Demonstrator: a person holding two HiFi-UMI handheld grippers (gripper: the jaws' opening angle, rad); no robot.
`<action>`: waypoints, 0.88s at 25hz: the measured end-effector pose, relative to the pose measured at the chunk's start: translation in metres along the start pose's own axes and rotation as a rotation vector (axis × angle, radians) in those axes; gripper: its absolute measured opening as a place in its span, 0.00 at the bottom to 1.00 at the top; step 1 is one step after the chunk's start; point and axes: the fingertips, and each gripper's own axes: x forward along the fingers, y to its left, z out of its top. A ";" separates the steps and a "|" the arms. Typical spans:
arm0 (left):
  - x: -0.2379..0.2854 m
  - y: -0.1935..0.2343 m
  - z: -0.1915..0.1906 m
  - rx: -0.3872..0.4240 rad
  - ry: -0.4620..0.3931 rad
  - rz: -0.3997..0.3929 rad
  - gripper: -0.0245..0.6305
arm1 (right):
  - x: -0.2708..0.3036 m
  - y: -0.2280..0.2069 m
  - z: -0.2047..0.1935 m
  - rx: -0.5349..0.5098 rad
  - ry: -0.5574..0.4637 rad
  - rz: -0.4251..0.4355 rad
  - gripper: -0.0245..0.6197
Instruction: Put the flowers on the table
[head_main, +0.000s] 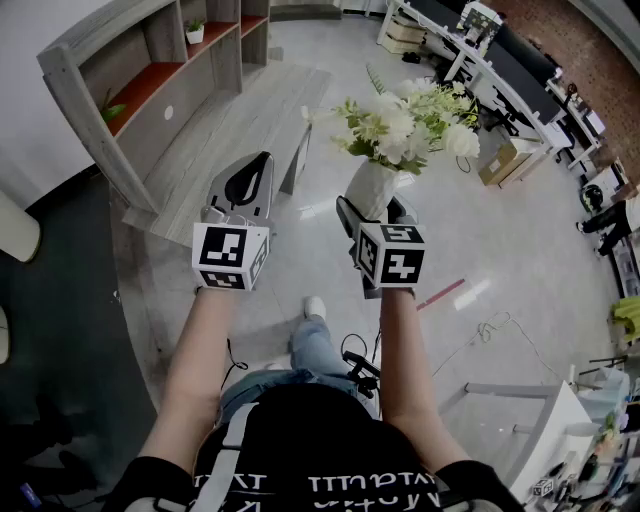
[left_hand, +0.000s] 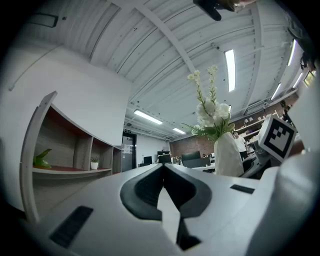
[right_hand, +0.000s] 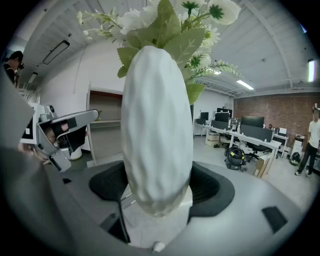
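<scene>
A white ribbed vase (head_main: 368, 188) with white flowers and green leaves (head_main: 405, 125) is held up in the air, upright. My right gripper (head_main: 372, 212) is shut on its lower body. In the right gripper view the vase (right_hand: 157, 130) fills the middle, with a black pad pressed against each side and the right gripper (right_hand: 157, 187) around its base. My left gripper (head_main: 250, 185) is level with it on the left, shut and empty; its jaws meet in the left gripper view (left_hand: 162, 172). The vase (left_hand: 227, 155) also shows there, to the right.
A low grey wooden table (head_main: 235, 110) stands ahead on the left, in front of a grey shelf unit (head_main: 150, 70) holding small potted plants. Office desks (head_main: 500, 50) and a cardboard box (head_main: 505, 160) are at the far right. A pale tiled floor lies below.
</scene>
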 end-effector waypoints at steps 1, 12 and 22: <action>0.007 0.001 -0.001 0.001 0.002 0.002 0.05 | 0.006 -0.005 0.003 0.002 0.001 0.002 0.63; 0.101 0.021 -0.019 0.007 0.017 0.019 0.05 | 0.085 -0.062 0.038 0.008 0.005 0.016 0.63; 0.206 0.042 -0.043 0.024 0.029 0.061 0.05 | 0.178 -0.126 0.068 -0.003 0.008 0.072 0.63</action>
